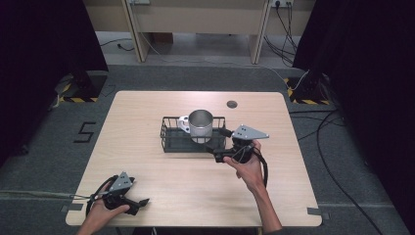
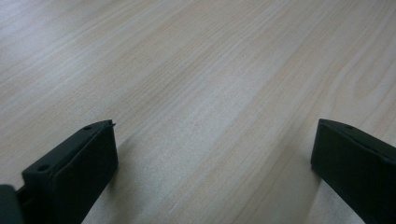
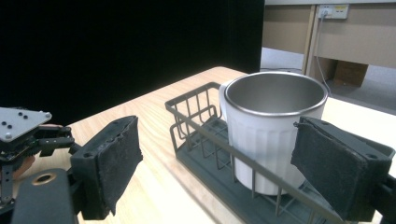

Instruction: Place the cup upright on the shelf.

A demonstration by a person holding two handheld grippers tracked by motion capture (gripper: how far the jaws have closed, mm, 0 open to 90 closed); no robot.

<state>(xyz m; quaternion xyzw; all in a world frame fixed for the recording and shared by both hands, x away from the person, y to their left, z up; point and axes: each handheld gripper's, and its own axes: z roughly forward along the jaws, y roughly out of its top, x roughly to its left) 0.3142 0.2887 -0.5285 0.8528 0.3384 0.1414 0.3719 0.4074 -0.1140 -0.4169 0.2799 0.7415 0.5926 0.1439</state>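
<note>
The right tool [image 1: 219, 143] stands with its jaws spread wide and nothing pressed between them, just off the right end of the wire basket [image 1: 169, 143]. In the right gripper view, the metal mug [image 3: 274, 128] rises between the two black pads [image 3: 114, 163], with the basket's near rail crossing in front of its lower body. The mug stands upright inside the basket, toward its right half, its handle turned to the far left in the high view.

The first risk, as I judge it, is the rail: if the right tool goes in low, a pad could catch the wire instead of the mug wall, and closing would then shove or tip the whole basket along the tabletop [image 1: 147, 196]. A grip taken too high, close to the rim, could let the smooth wall slip out of the pads or tilt the mug as it lifts. The jaws look only a little wider than the mug, so an off-centre approach could knock it against the far rail before the pads close. On the way up, the mug's base could snag on the rail and drag the light basket with it.

The left tool [image 1: 132, 198] rests at the near left corner of the tabletop, jaws apart and holding nothing, well apart from the basket, so it cannot steady the basket if it slides.
</note>
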